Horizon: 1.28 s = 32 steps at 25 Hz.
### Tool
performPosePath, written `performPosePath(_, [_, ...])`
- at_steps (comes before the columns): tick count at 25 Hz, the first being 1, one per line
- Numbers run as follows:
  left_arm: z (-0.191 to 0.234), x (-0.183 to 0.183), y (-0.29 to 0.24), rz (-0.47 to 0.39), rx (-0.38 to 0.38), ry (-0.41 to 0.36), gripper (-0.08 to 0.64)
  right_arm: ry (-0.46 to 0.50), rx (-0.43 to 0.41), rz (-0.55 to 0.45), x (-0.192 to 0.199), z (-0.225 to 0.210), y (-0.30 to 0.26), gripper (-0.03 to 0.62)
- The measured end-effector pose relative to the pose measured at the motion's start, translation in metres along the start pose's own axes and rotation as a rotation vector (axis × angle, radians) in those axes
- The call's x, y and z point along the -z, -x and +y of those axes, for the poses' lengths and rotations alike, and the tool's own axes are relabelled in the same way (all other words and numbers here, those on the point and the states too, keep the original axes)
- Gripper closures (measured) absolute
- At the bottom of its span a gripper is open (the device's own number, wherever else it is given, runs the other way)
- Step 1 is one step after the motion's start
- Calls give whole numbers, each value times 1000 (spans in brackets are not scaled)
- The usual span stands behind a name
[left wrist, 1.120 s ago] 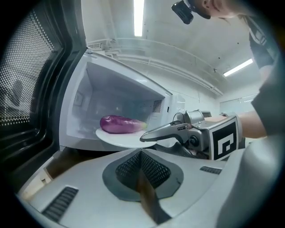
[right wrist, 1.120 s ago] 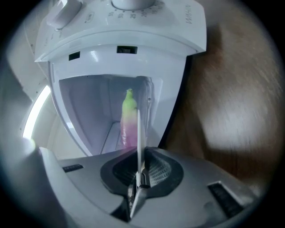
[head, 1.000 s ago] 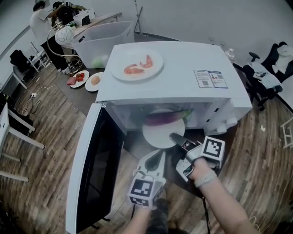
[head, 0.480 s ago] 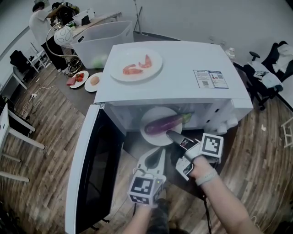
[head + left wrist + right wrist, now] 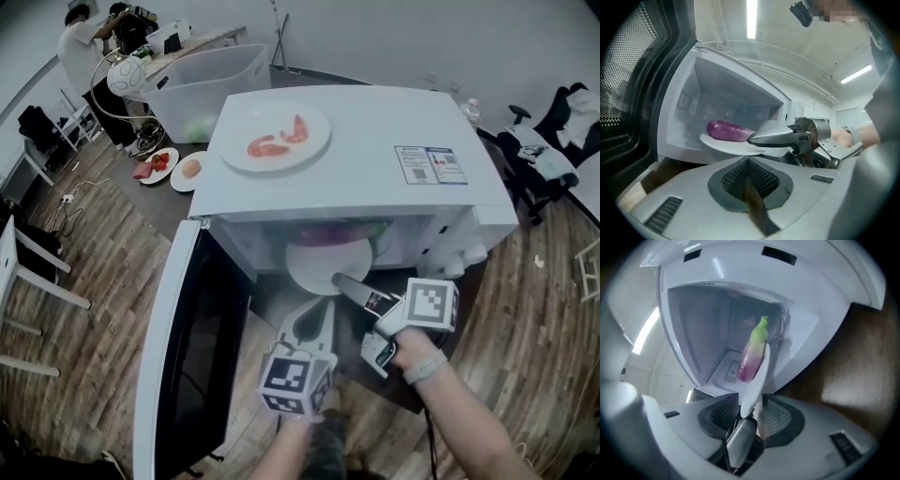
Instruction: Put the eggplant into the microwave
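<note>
The purple eggplant [image 5: 725, 131] with its green stem [image 5: 761, 326] lies on a white plate [image 5: 323, 264] inside the open white microwave [image 5: 375, 159]. In the head view only its faint shape [image 5: 342, 232] shows under the roof. My right gripper [image 5: 342, 281] reaches to the plate's near rim [image 5: 757, 380]. Its jaws are opening, and the rim stands between them with the pads [image 5: 780, 416] off it. My left gripper [image 5: 314, 325] hangs just left of the right one, in front of the cavity, shut with nothing in it [image 5: 749, 180].
The microwave door [image 5: 192, 347] hangs open to the left. A plate with shrimp [image 5: 275, 136] sits on the microwave roof. Two small plates of food [image 5: 178, 167] and a clear bin [image 5: 202, 84] stand behind, and people work at the far left.
The plate with the eggplant has gone further into the cavity, so the eggplant is now mostly hidden under the roof. My right gripper rolled and its jaws came apart off the rim.
</note>
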State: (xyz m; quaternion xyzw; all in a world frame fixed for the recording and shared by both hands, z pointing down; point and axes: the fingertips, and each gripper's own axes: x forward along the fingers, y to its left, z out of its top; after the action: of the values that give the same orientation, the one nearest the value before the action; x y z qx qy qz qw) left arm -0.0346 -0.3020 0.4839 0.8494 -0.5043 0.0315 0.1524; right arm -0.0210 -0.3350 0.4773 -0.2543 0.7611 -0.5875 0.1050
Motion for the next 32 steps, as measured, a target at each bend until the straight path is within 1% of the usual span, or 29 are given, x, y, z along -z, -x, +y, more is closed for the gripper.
performPosePath(3, [1,0,-3,0,1,1,560,36,2,8,2,2,2,428])
performPosePath(5, [2,1,-4,2,-2,3,560,90,16,24,4,1,5,428])
performPosePath(9, [4,-1,-7,8,-6,15,560,209,106,90,17,-8,17,428])
performPosePath(11, [4,-2,-8,10,-4,16,560,290,135,107,18,-8,20,428])
performPosePath(12, [5,-1,-9,13,-3,15,560,336,142,114,17,-7,20,445])
performPosePath(14, [6,-2,-10,13,-3,10,560,423,164,132,17,-7,20,500])
performPosePath(16, [8,-3,-11,14,-4,2,560,509,195,145,17,-7,21,505])
performPosePath(18, [10,-4,-11,16,-9,5,560,601,226,142,16,-5,23,565])
performPosePath(19, [11,-5,-11,17,-12,9,560,647,237,137,15,-3,23,579])
performPosePath(21, [14,-5,-11,16,-16,14,560,722,248,132,13,0,22,586])
performPosePath(27, [18,-6,-16,17,-16,13,560,829,288,176,16,-4,13,586])
performPosePath(32, [19,-7,-19,19,-13,18,560,834,294,187,14,-5,5,586])
